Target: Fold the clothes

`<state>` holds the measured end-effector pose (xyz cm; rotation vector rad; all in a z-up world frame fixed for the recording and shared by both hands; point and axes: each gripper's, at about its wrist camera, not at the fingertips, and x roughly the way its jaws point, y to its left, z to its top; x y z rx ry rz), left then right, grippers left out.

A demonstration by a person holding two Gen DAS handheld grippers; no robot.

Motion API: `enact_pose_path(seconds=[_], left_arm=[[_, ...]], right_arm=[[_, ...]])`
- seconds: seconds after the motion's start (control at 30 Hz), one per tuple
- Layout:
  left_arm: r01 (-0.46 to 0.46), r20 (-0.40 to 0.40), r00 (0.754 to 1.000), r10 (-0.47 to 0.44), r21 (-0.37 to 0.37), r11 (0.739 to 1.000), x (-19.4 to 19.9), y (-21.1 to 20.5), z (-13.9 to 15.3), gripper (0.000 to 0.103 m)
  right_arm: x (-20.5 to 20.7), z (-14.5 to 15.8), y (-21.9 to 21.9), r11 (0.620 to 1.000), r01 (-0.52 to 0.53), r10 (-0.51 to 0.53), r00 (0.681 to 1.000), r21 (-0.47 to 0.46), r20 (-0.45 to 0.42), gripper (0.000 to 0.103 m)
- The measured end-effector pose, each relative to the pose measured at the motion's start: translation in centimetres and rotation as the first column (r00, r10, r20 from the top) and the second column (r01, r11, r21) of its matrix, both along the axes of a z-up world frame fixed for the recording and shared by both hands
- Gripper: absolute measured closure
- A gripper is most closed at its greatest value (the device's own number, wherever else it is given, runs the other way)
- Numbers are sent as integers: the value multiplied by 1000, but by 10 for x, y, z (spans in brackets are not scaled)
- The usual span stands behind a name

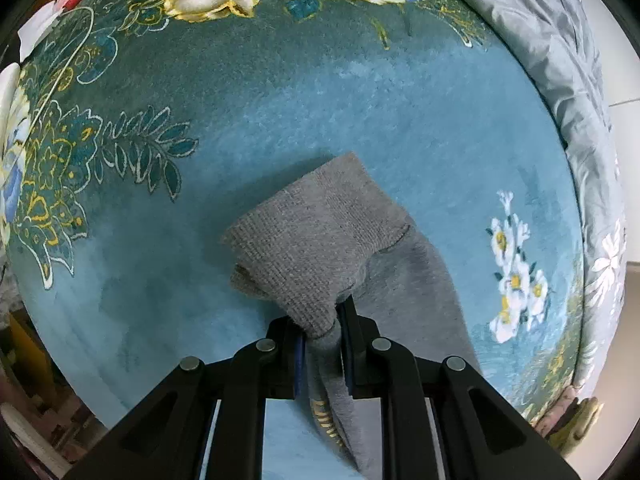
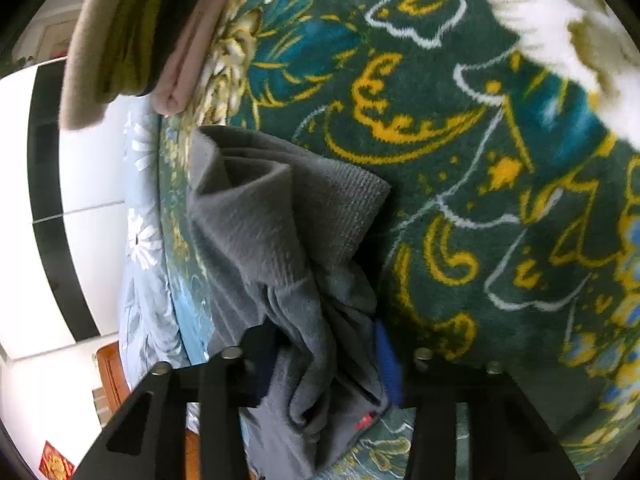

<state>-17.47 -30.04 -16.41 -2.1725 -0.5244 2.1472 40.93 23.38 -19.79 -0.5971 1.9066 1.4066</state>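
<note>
Lying on the teal floral blanket, the grey garment is pinched at its ribbed cuff by the left gripper; bunched folds sit within the right gripper, contact unclear.

A bed is carrying everything, and a plush teal blanket with gold scrollwork and white-and-blue flowers is covering its top. A grey floral quilt is running along one edge of the bed, beside the blanket. A grey garment with a ribbed cuff is lying bunched on the blanket close to that edge. Folded clothes in beige, olive and pink are sitting stacked on the blanket farther along the same edge, apart from the grey garment.
</note>
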Motion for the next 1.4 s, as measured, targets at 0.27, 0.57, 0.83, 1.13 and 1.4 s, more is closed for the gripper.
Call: enact_pose_path(seconds=[0.27, 0.57, 0.83, 1.13, 1.4], left_arm=[[35, -107, 994, -19, 140, 990, -15, 47, 62, 89], [177, -352, 935, -53, 329, 928, -59, 43, 164, 89], [80, -176, 983, -56, 133, 988, -60, 20, 50, 89], [-12, -65, 998, 13, 16, 1000, -39, 9, 4, 89], [234, -269, 928, -259, -120, 965, -18, 86, 88, 89]], right_arm=[[-38, 61, 27, 997, -45, 46, 999, 70, -9, 88], [-83, 186, 60, 927, -140, 195, 973, 346, -127, 91], [-87, 101, 62, 957, -208, 203, 978, 201, 44, 91], [-71, 38, 43, 977, -213, 207, 965, 18, 160, 86], [-56, 86, 52, 976, -195, 168, 960, 100, 224, 62]])
